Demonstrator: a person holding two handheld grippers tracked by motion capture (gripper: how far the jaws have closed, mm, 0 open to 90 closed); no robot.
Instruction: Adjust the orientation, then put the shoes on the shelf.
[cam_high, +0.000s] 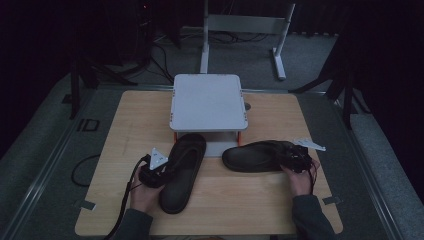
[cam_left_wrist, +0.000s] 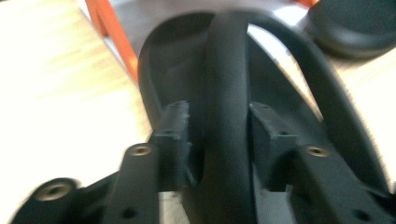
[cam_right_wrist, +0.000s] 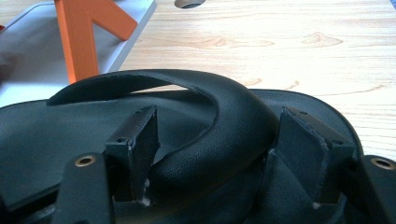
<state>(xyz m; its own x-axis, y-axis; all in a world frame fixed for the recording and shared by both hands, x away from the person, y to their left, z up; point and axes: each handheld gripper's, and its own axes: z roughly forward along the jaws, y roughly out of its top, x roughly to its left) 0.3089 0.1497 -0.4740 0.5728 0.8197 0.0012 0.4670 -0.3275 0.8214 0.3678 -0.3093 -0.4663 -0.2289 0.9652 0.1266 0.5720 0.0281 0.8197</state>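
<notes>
Two black sandals lie on the wooden table (cam_high: 125, 130). The left sandal (cam_high: 182, 172) points its toe toward the grey stand, and its strap (cam_left_wrist: 226, 93) runs between the pads (cam_left_wrist: 175, 133) of my left gripper (cam_high: 164, 169) (cam_left_wrist: 219, 135), which is shut on it. The right sandal (cam_high: 255, 155) lies crosswise in front of the stand. Its curved strap (cam_right_wrist: 224, 126) sits squeezed between the pads (cam_right_wrist: 137, 140) of my right gripper (cam_high: 292, 157) (cam_right_wrist: 219, 154). The left gripper view also has the right sandal (cam_left_wrist: 355, 28) at its top right.
A grey stand (cam_high: 209, 102) on orange legs (cam_left_wrist: 109, 32) (cam_right_wrist: 84, 32) rises at the table's back middle, with a grey base plate (cam_right_wrist: 28, 60) beneath it. Bare wood lies along the table's front edge and left side. A cable (cam_high: 80, 172) loops on the floor to the left.
</notes>
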